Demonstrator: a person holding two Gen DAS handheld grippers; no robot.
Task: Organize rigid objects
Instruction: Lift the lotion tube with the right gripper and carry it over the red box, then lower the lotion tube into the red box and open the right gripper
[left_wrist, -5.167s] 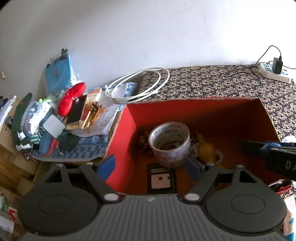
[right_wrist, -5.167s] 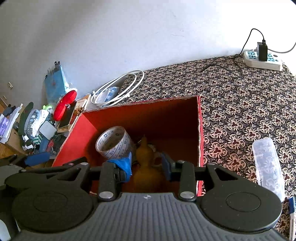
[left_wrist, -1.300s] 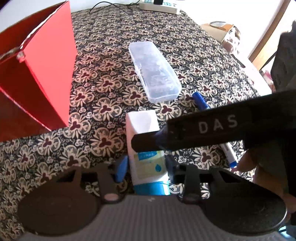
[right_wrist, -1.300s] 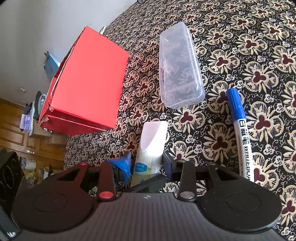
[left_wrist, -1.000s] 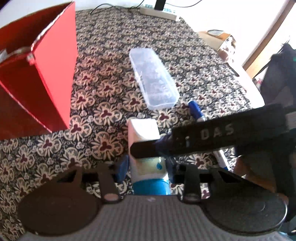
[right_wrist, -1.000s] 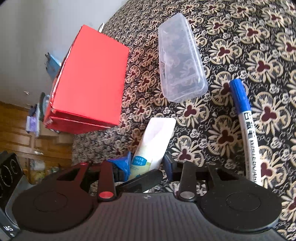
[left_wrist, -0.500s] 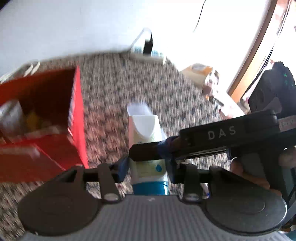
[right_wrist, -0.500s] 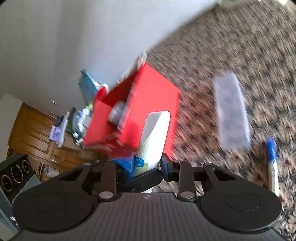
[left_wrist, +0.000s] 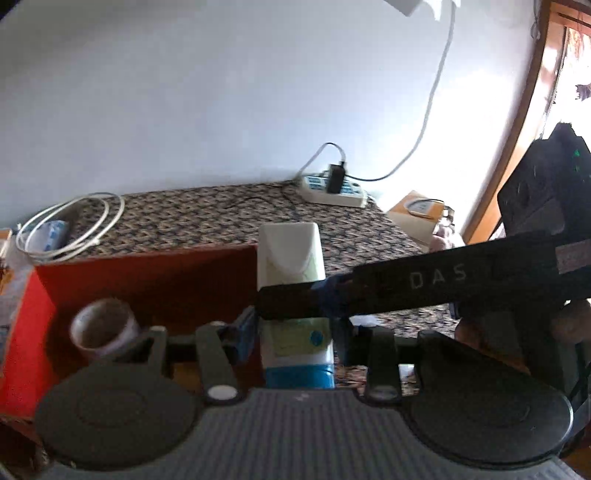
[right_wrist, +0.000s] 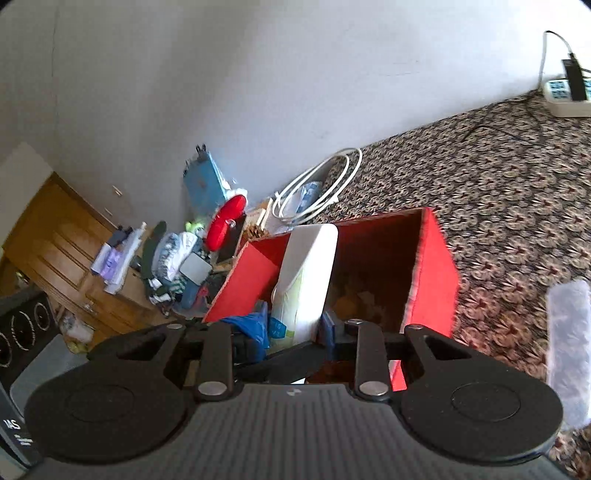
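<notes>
both grippers clamp the white tube (left_wrist: 291, 295): left gripper (left_wrist: 293, 332) low, right gripper (right_wrist: 295, 332) crosswise, jaws just closed further. tube held over red box (left_wrist: 147, 273); tape roll (left_wrist: 103, 326) already inside. clear case (right_wrist: 567, 332) left on right cloth.

White tube (left_wrist: 290, 258) with flat crimped end uppermost, pale green label and blue cap at its base; held upright, off the table, at the right-hand edge of the red box (left_wrist: 33, 321); red box open-topped, standing on the patterned cloth; roll of tape (left_wrist: 103, 328) lies inside it at left; clear plastic case (right_wrist: 567, 332) lies on the cloth right of the box, blurred.
</notes>
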